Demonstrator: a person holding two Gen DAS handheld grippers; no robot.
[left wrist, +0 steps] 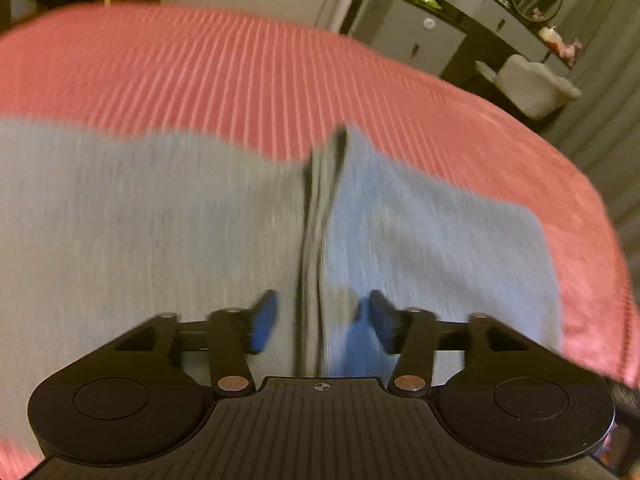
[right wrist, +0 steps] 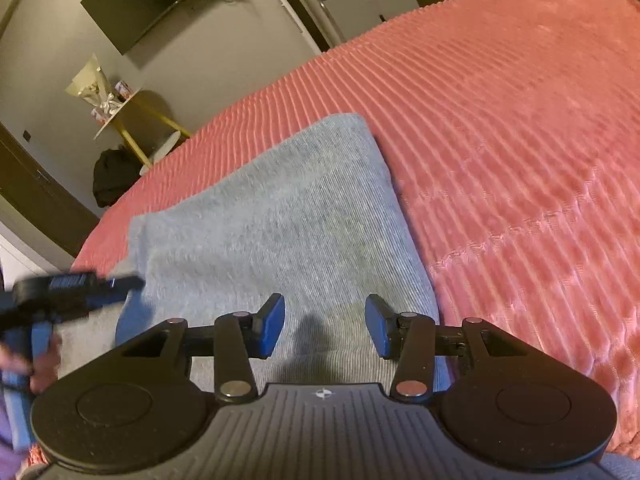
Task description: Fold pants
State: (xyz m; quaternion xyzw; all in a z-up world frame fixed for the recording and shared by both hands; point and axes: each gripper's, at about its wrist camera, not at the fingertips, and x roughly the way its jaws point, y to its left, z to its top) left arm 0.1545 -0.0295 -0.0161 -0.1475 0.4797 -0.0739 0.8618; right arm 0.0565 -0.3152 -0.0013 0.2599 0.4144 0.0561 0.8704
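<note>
Left wrist view: my left gripper (left wrist: 320, 322) hangs over the pants (left wrist: 160, 240) with its jaws apart, nothing between the blue pads (left wrist: 266, 326), so it's released. The picture is smeared, so detail is soft. Right under it a dark seam or fold line (left wrist: 316, 220) runs straight away from me up the grey cloth, with a lobe of fabric either side. Right gripper (right wrist: 325, 326) likewise has its jaws apart, pads clear of the fabric, holding nothing; it sits above the near end of the pants (right wrist: 272, 216). In the right wrist view my left gripper (right wrist: 76, 286) shows at the left edge, over the cloth's left border, blurred. Pants lie flat on the pink ribbed bedspread (right wrist: 520, 140), near my edge of the bed. They already look folded into a compact slab, so I'd judge one fold is down and both tools are between grips. From the right view the long axis runs away from me, tilted up and right, far corner rounded. I can't tell which end is waistband and which is cuffs. Next move, as I read it: pinch both near corners, carry them over to the far edge, keep the edges lined up.
</note>
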